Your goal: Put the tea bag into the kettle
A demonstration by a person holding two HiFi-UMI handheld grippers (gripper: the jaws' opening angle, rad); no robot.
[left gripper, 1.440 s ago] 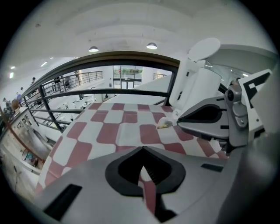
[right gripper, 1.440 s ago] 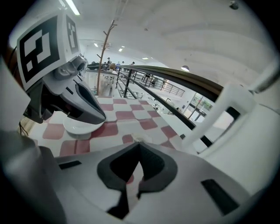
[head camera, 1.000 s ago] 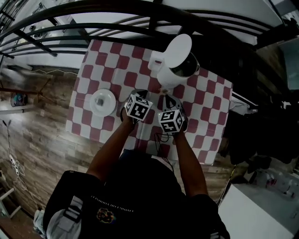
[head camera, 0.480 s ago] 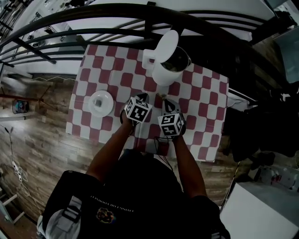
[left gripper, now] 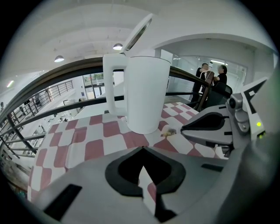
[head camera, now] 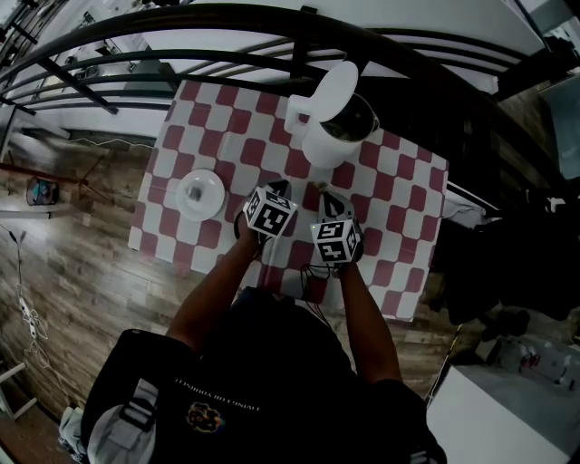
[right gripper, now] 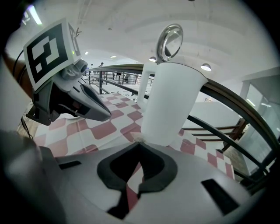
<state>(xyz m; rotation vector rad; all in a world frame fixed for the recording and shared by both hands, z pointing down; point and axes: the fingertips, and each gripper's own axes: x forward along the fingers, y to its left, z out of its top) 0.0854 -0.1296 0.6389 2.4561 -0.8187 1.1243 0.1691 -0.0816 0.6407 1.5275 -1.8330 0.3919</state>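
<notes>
Right gripper is pictured with its jaws pressed together at the tips, where the tea bag is pinched by one edge. The bag is held low over the red-and-white checked cloth, just beside the foot of the kettle. The small yellowish bag is seen touching or nearly touching the cloth; which of the two cannot be made out.

The white kettle is stood upright near the table's far edge, with its lid swung up and open. Its handle is turned toward the left side of the left gripper view.

On the near side of the kettle, the left gripper is held just beside the right gripper. Its jaws are also closed, with nothing caught between them, and only cloth is shown through the gap behind the tips.

A white saucer with a small pale item at its centre is set well apart to the left on the same cloth. Both grippers are held out by a person in a dark top, viewed from above. A dark curved railing is seen beyond the table and wood-plank flooring beside it. Two people are visible in the background behind glass.
</notes>
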